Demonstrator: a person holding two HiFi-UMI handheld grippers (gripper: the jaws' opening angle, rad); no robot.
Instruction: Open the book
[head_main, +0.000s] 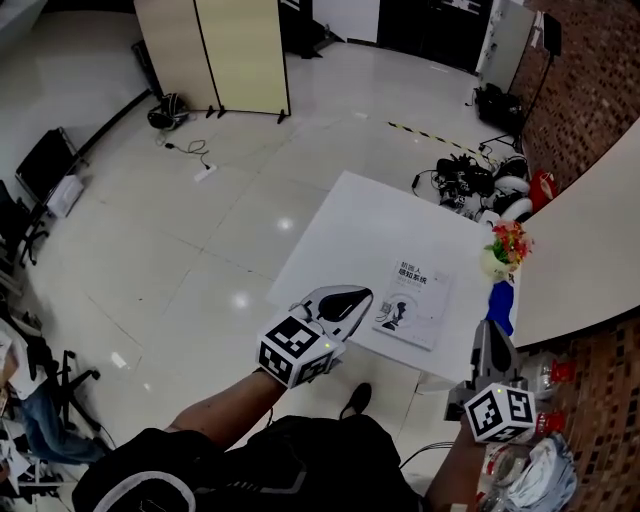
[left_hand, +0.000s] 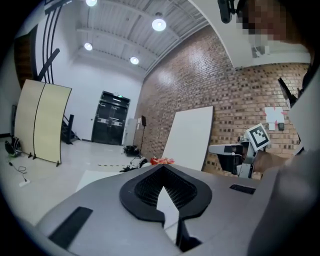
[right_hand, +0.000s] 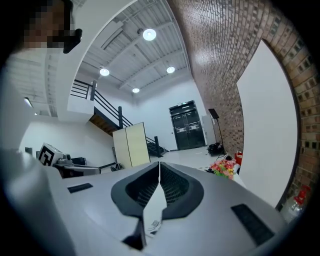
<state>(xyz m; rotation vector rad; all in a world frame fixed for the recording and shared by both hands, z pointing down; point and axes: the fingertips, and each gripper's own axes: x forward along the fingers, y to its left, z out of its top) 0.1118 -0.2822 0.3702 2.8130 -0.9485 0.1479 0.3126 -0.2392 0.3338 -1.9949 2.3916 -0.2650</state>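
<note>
The book lies shut and flat on the white tabletop, cover up. It sits just ahead of the left gripper, slightly to that gripper's right, and ahead-left of the right gripper, so it lies between the two and touches neither.

In the left gripper view the left gripper has its jaws together at the tips with nothing held. Only a white wedge of tabletop shows through the gap behind the tips, and the gripper's own grey body covers where the book would be.

In the right gripper view the right gripper is likewise closed and empty. A scrap of dark print shows low in its gap, too small to say whether it is the book.

Ahead of the right gripper stands a bunch of red and yellow flowers, with a blue thing below it. The gripper's nose partly hides that thing, so what it is cannot be told. The tabletop's near edge is cut off behind both grippers.
</note>
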